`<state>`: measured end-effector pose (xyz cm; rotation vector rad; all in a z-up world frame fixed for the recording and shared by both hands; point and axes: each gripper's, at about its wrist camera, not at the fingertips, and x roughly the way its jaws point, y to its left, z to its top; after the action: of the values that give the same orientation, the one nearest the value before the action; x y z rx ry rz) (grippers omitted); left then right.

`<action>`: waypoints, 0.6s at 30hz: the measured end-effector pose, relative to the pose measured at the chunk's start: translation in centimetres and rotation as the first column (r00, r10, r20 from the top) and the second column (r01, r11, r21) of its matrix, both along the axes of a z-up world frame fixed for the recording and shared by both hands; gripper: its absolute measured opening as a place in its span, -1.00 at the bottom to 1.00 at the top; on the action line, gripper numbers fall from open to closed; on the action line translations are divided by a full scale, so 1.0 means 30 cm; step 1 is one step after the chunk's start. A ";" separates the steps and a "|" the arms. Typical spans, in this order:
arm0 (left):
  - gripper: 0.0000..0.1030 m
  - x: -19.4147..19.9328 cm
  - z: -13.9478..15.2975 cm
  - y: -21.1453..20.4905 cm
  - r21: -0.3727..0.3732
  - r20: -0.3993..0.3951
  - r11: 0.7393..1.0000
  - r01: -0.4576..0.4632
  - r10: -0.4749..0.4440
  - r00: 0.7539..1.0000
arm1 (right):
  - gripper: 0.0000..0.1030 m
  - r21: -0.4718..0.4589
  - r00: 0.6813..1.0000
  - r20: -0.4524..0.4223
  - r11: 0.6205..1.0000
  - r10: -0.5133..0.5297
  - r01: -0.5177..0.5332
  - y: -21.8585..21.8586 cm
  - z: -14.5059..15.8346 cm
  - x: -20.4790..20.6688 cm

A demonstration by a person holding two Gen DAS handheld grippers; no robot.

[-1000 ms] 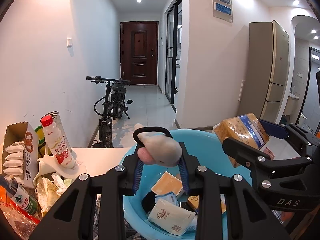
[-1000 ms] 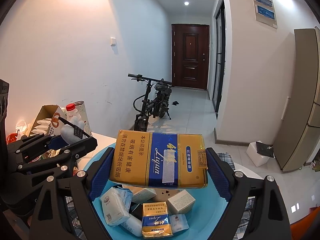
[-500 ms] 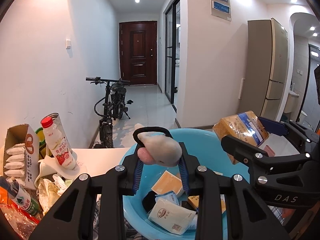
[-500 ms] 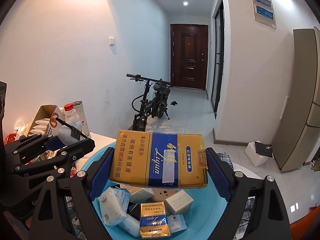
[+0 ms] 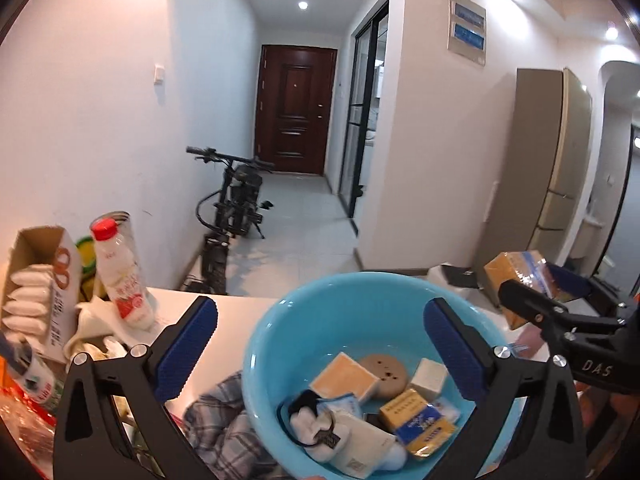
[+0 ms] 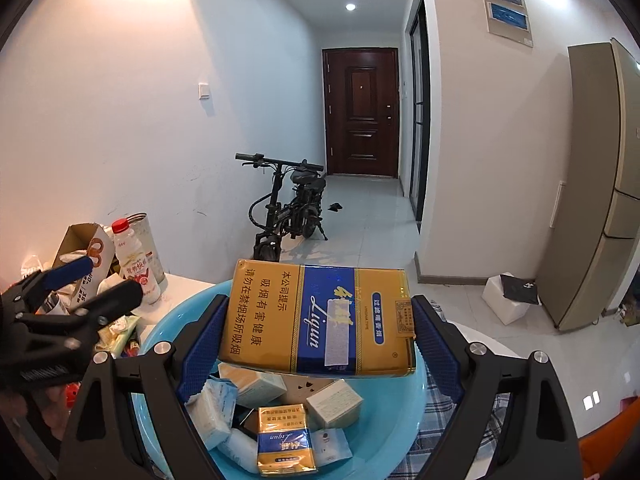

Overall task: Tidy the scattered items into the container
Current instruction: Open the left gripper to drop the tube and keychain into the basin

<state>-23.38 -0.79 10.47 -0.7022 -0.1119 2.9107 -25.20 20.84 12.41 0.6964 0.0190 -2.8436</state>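
A blue basin point(image 5: 276, 336) on the white table holds several small packs and boxes. A white plush piece with a black loop point(image 5: 316, 428) lies in it at the near left. My left gripper point(image 5: 320, 344) is open and empty above the basin. My right gripper point(image 6: 318, 328) is shut on a yellow and blue cigarette carton point(image 6: 316, 320) and holds it above the basin point(image 6: 168, 328). The carton also shows at the right in the left wrist view point(image 5: 516, 276).
At the table's left stand a milk bottle with a red cap point(image 5: 120, 272), an open cardboard box of white packets point(image 5: 32, 300) and crumpled wrappers. A plaid cloth point(image 5: 224, 420) lies under the basin. A bicycle point(image 5: 232, 216) stands in the hallway behind.
My left gripper has opened and let go of the plush piece, which now lies in the basin. My right gripper still holds the carton above the basin.
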 end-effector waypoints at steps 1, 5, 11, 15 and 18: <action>0.99 -0.002 -0.002 0.005 -0.016 0.000 1.000 -0.007 0.007 1.000 | 0.74 0.001 1.000 -0.001 1.000 0.001 -0.001 -0.001 0.001 0.002; 0.99 -0.006 -0.010 0.021 -0.047 0.009 0.999 -0.010 0.011 1.000 | 0.74 0.014 1.000 -0.001 1.000 0.013 -0.013 -0.009 0.002 0.004; 0.99 0.006 -0.006 0.026 -0.064 -0.003 0.998 -0.019 0.019 1.000 | 0.74 0.034 1.000 0.002 0.999 0.022 -0.022 -0.032 0.003 0.002; 0.99 0.005 -0.009 0.018 -0.055 0.001 0.998 -0.019 0.019 1.000 | 0.74 0.033 1.000 -0.002 0.999 0.022 -0.022 -0.034 0.010 0.005; 0.99 0.002 -0.013 0.019 -0.063 0.006 0.998 -0.030 0.031 1.000 | 0.74 0.032 1.000 -0.005 0.999 0.025 -0.025 -0.038 0.009 0.009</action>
<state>-23.32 -0.21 10.07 -0.7265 -0.0318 2.9529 -24.91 19.68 12.69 0.6907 0.0742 -2.8270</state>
